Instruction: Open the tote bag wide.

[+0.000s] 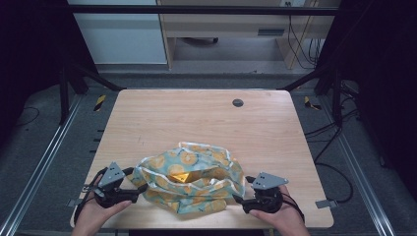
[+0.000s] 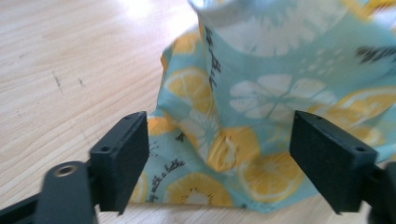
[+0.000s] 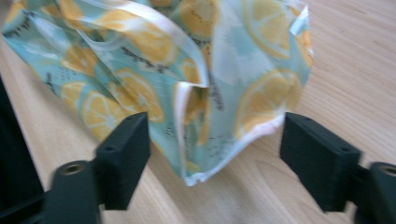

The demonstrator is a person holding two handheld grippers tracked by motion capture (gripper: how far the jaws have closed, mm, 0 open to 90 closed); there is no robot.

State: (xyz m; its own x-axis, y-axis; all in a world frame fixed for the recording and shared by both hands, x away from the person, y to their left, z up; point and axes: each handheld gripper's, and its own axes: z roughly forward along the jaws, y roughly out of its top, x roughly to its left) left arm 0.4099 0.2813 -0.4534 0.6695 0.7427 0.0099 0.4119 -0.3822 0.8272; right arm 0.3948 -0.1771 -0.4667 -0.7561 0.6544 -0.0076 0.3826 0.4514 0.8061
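Nearest the table's front edge, the person's two hands each hold a gripper on either side of a crumpled cloth [image 1: 189, 179]. On the left, the left gripper [image 1: 139, 191] has its jaws standing apart, and in the left gripper view the cloth's teal fabric printed with orange slices lies between them without either pad pressing on it. On the right, the right gripper [image 1: 239, 200] is likewise spread wide; in the right gripper view a white-hemmed corner of the cloth hangs down to the wood between its jaws, clear of both. The cloth sits bunched in a loose heap on the near middle of the table [image 1: 196, 118], its folds raised and its pale edging showing along the top. Farther back, the wooden top is bare apart from a small round dark cap [image 1: 238, 103] near the far edge.
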